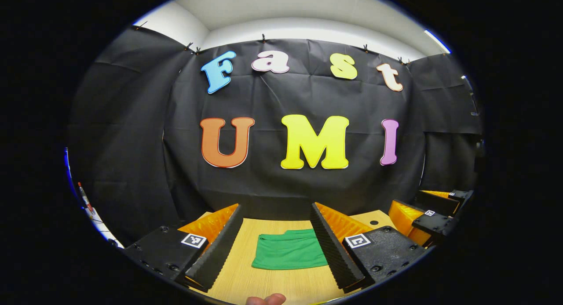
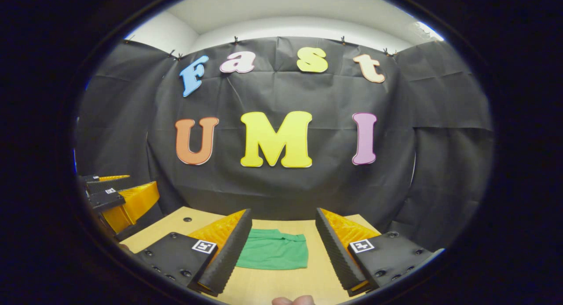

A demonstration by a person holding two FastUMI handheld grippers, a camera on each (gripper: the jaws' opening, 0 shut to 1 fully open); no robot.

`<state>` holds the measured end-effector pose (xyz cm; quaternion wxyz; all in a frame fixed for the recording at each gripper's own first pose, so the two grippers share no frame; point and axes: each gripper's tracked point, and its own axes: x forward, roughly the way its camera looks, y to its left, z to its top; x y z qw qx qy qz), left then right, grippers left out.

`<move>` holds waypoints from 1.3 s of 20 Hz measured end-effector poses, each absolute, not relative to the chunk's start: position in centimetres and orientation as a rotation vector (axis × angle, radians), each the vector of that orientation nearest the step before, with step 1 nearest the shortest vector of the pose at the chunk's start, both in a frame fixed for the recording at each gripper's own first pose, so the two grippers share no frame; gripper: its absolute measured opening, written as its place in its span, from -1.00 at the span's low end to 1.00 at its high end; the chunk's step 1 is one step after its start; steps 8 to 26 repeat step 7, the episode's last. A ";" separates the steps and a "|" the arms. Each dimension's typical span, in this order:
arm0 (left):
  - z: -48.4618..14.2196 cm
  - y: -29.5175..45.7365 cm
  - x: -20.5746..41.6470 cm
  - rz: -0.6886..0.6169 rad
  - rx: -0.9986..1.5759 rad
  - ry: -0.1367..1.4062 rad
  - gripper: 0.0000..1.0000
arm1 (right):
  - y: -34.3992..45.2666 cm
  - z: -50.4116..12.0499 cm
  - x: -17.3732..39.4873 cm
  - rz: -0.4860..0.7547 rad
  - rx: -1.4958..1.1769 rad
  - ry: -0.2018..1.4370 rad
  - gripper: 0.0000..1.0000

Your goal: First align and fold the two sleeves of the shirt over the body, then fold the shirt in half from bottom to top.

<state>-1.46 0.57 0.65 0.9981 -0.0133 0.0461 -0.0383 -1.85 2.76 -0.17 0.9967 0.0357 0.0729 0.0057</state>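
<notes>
A green shirt lies folded into a compact rectangle on the wooden table, seen between the fingers in the left gripper view. In the right gripper view the same shirt sits just ahead, partly behind the left finger. My left gripper is open, held above the table short of the shirt, with nothing between its fingers. My right gripper is open too, also empty. Each view catches the other gripper off to the side: the right gripper and the left gripper.
The black cloth wall closes off the far edge of the table. A fingertip of the holding hand shows at the bottom edge, and another fingertip in the right gripper view. Small holes mark the tabletop.
</notes>
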 end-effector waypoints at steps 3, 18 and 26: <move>0.9 0.8 -1.9 -0.068 -0.022 0.087 0.96 | 2.8 0.3 -1.8 0.017 0.077 0.136 0.83; 1.1 1.1 -1.9 -0.059 -0.019 0.085 0.96 | 2.9 0.3 -1.8 0.030 0.076 0.138 0.83; 1.1 1.1 -1.9 -0.059 -0.019 0.085 0.96 | 2.9 0.3 -1.8 0.030 0.076 0.138 0.83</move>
